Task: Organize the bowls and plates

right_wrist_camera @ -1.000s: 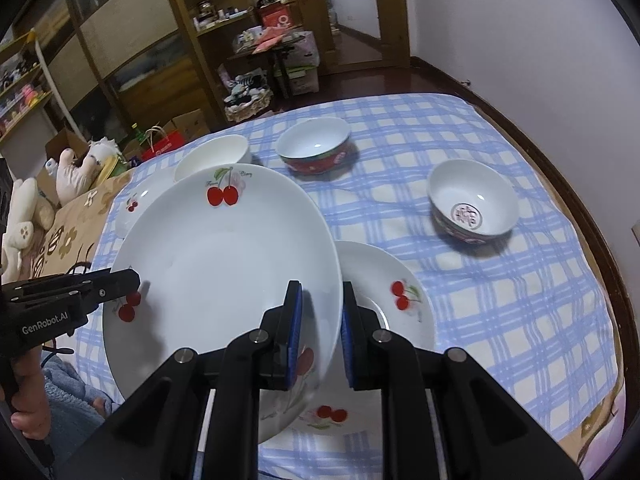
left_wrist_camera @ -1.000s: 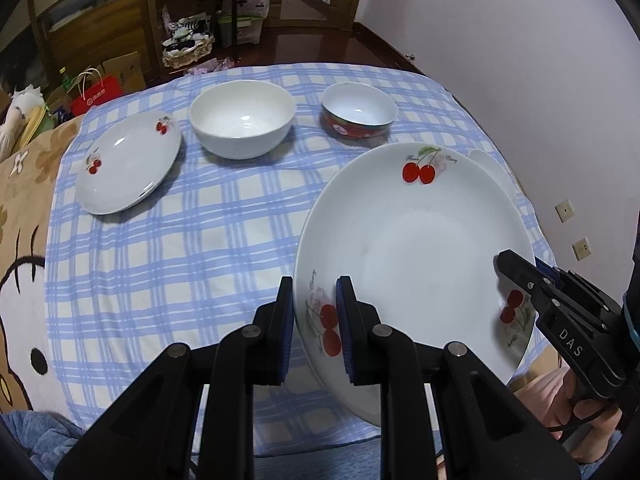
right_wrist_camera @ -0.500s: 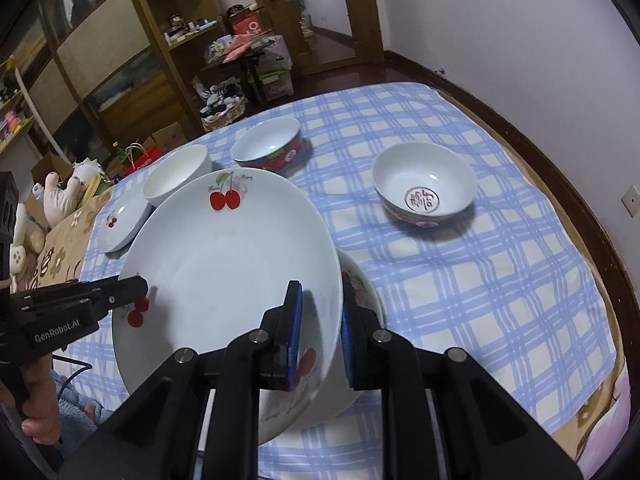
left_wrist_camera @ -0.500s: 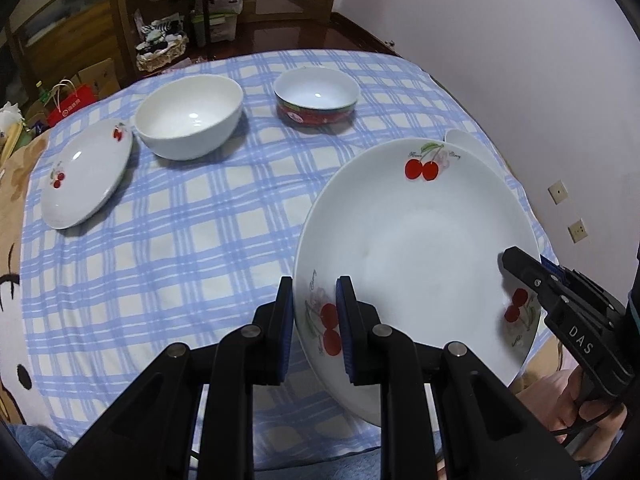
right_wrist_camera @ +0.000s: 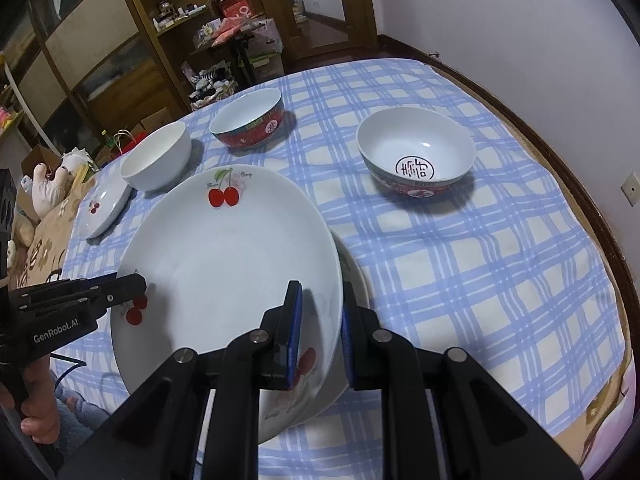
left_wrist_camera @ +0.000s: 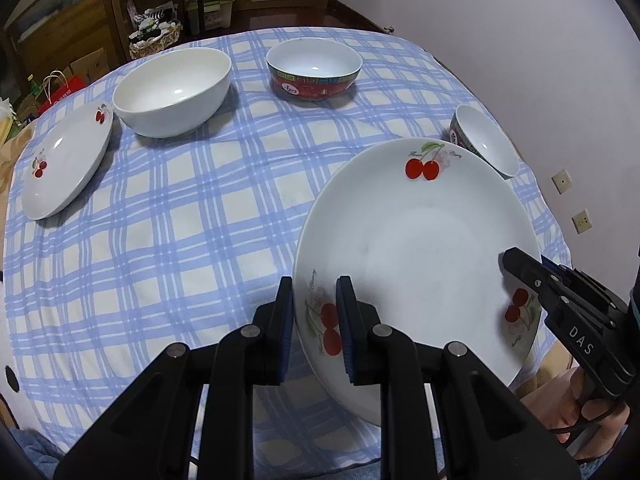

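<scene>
Both grippers hold one large white cherry plate (left_wrist_camera: pixel 416 240) (right_wrist_camera: pixel 228 264) above the checked tablecloth. My left gripper (left_wrist_camera: pixel 314 304) is shut on its left rim. My right gripper (right_wrist_camera: pixel 318 308) is shut on its right rim and shows in the left wrist view (left_wrist_camera: pixel 536 276). A smaller cherry plate (right_wrist_camera: pixel 354 276) lies under it, mostly hidden. Another small cherry plate (left_wrist_camera: pixel 64 160) lies at the far left. A plain white bowl (left_wrist_camera: pixel 172 90), a red-banded bowl (left_wrist_camera: pixel 314 68) and a bowl with a printed character (right_wrist_camera: pixel 416 160) stand on the table.
The round table (right_wrist_camera: pixel 500 280) has a blue checked cloth. A wall (left_wrist_camera: pixel 520 40) runs close on the right. Wooden shelves (right_wrist_camera: pixel 100 40), a stuffed toy (right_wrist_camera: pixel 48 188) and boxes stand beyond the far left edge.
The large plate has moved to the right, held by both grippers. It now covers almost all of the smaller plate under it. Both grippers stay shut on its rim.
</scene>
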A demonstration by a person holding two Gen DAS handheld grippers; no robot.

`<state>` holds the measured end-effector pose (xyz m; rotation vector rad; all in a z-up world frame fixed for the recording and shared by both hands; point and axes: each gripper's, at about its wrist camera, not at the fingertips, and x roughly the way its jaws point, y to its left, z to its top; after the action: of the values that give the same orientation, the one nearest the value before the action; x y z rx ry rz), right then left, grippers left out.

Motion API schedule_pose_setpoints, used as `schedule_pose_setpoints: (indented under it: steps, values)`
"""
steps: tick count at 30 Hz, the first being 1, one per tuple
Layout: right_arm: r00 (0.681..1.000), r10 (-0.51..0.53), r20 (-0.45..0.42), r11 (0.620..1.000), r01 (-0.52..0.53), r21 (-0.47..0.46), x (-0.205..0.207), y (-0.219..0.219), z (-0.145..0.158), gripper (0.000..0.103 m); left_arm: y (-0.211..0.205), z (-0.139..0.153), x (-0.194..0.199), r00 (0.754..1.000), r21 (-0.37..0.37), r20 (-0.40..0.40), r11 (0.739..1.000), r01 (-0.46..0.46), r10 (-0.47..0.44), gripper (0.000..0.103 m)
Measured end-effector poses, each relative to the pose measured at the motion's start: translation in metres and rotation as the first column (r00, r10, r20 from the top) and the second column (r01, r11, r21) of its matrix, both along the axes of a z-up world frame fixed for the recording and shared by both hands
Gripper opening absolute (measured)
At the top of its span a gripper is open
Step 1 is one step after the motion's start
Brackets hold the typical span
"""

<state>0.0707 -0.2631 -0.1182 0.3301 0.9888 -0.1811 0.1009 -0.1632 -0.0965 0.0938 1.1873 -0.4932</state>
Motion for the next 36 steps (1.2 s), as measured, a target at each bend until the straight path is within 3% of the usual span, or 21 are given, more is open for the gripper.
schedule_pose_setpoints:
  steps: [12,36]
  values:
    - [0.999,-0.023,-0.040,0.997,0.025,0.067,0.004,-0.011,-0.023,0.019,-0.007,-0.021,0.000,1.000,0.030,-0.018,1.000,0.003,-0.003,0.020]
    - [0.994,-0.009,-0.108,0.999,0.014,0.043,0.014,-0.005,-0.037,0.019,-0.009,-0.037,0.006,0.999,0.061,-0.043,0.998,-0.001,0.003,0.020]
